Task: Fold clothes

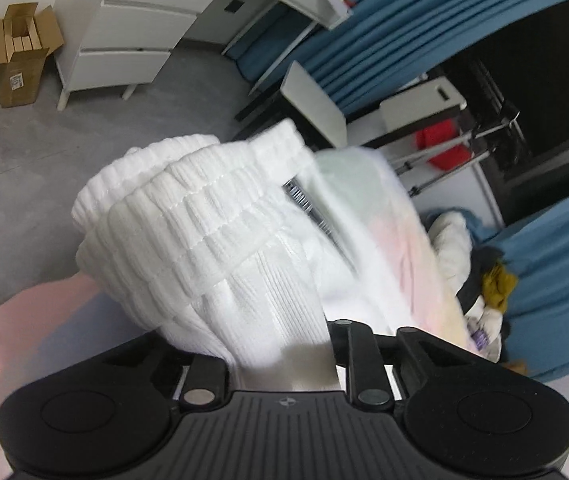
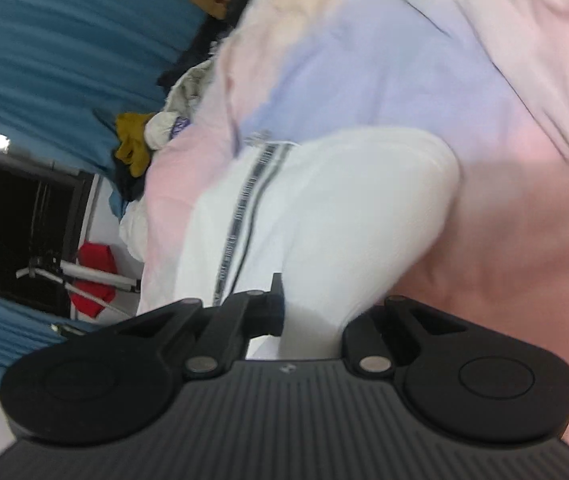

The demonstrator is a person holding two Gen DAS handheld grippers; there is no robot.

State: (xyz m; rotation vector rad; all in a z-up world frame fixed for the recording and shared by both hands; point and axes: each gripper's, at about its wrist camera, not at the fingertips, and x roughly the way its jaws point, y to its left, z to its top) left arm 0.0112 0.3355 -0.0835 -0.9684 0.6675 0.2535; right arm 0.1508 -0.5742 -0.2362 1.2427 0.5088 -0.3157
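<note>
Gripping white pants [image 1: 220, 240], left gripper [image 1: 284, 360] is pinching below the elastic waistband, right gripper [image 2: 312, 316] is clamping the striped leg; soft, light, floppy, likely drooping over pastel bedding [image 2: 504, 240]

cardboard box [image 1: 20, 54] seen open on grey floor [image 1: 16, 184], far ahead-left of left gripper | white drawer unit [image 1: 124, 40] stood just beside it | blue curtains [image 1: 384, 36] hung ahead-right | red cloth [image 1: 440, 144] draped by metal tripod legs [image 1: 444, 160], well ahead-right
</note>
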